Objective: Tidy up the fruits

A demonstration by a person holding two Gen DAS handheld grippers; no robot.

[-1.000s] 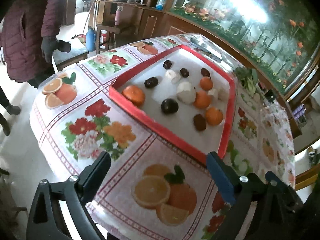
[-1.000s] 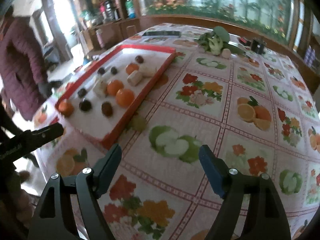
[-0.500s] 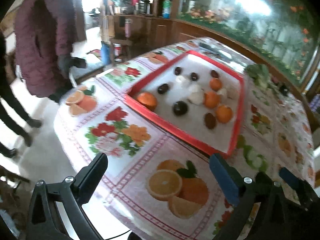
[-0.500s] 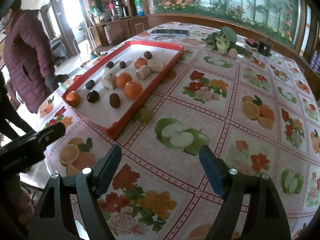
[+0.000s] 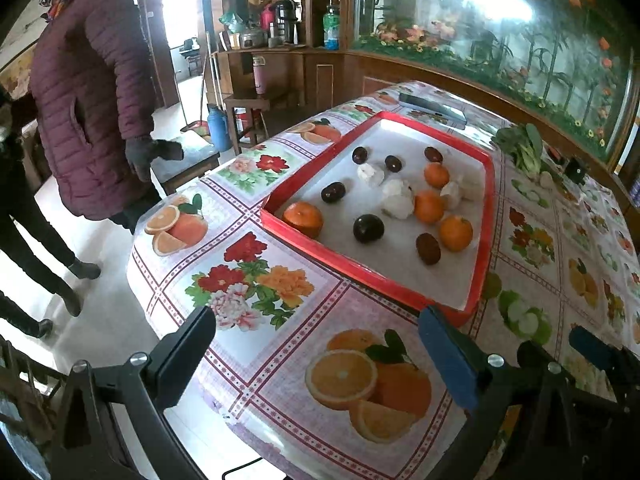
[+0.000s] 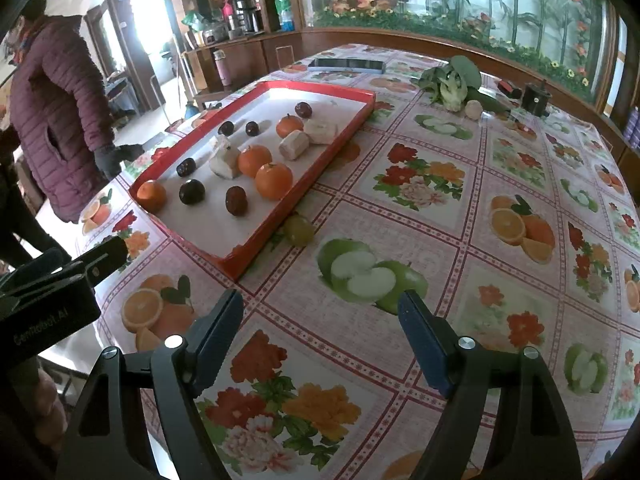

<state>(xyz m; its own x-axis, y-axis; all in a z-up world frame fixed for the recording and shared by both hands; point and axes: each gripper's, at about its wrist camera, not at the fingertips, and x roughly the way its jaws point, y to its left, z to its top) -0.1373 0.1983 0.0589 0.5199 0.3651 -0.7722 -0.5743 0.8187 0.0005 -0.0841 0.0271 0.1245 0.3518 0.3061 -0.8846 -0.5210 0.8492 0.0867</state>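
Observation:
A red-rimmed tray (image 5: 372, 272) (image 6: 256, 254) with a white floor holds several oranges, dark plums and pale peeled pieces. The nearest orange (image 5: 303, 218) (image 6: 151, 196) lies in its front left corner, and a dark plum (image 5: 368, 228) (image 6: 191, 192) sits beside it. My left gripper (image 5: 316, 328) hovers open over the flowered tablecloth, short of the tray's near rim, with nothing between its fingers. My right gripper (image 6: 320, 312) is open and empty too, above the cloth to the right of the tray. The left gripper's body (image 6: 52, 296) shows at the left edge of the right wrist view.
A person in a maroon jacket (image 5: 88, 92) (image 6: 56, 112) stands at the table's left end, another person's legs beside. Leafy greens (image 6: 452, 80), a small black box (image 6: 536, 98) and a phone (image 6: 346, 65) lie at the far side. A green grape-like fruit (image 6: 298, 230) sits by the tray's right rim.
The left wrist view has swung and rolled, so the tray now sits further right and more of the standing person shows. The right gripper has stayed put. Both grippers remain open.

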